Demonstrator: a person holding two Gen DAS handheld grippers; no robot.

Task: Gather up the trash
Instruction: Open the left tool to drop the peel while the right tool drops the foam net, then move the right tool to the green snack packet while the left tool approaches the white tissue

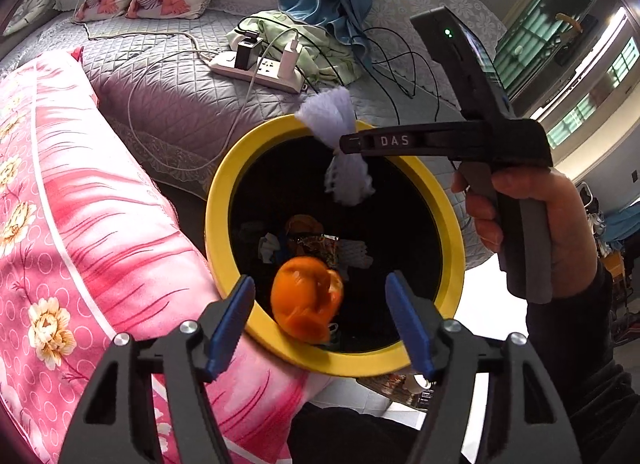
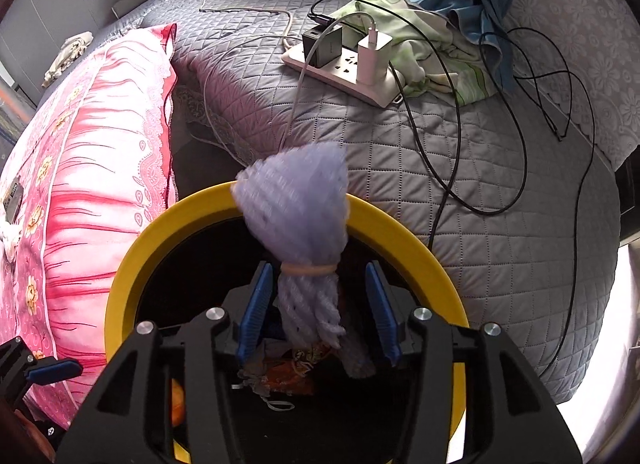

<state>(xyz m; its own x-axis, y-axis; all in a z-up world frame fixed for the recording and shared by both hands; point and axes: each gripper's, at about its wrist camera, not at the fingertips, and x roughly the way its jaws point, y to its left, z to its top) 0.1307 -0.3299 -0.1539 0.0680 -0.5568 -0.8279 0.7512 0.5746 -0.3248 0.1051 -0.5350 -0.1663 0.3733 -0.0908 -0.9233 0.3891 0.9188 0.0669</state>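
Trash: an orange peel [image 1: 306, 300] and a bundle of white foam netting [image 2: 298, 223] tied with a rubber band, both over the mouth of the yellow-rimmed bin [image 1: 224, 199]
Left gripper [image 1: 320, 324]: fingers apart, the peel low in the middle of the left wrist view between the blue pads [image 1: 228, 322], touching neither; it looks blurred, so I judge it let go and dropping
Right gripper [image 2: 318, 310]: fingers apart too, the netting in the middle of the right wrist view between the pads with a gap each side, so not clamped
Bin contents: wrappers and scraps lie at the dark bottom, centre of the left wrist view
Around the bin: a pink floral quilt [image 1: 80, 223] presses on the rim at the left; a grey quilted bedspread [image 2: 440, 191] lies behind, with a power strip [image 2: 352, 67] and black cables [image 2: 520, 111] at upper right
Risk, peel: it sits close over the near rim, so it could clip the yellow edge and bounce onto the quilt
Risk, netting: its flared top overlaps the far rim in the right wrist view; light foam may snag on a pad or catch the rim and tip onto the bedspread
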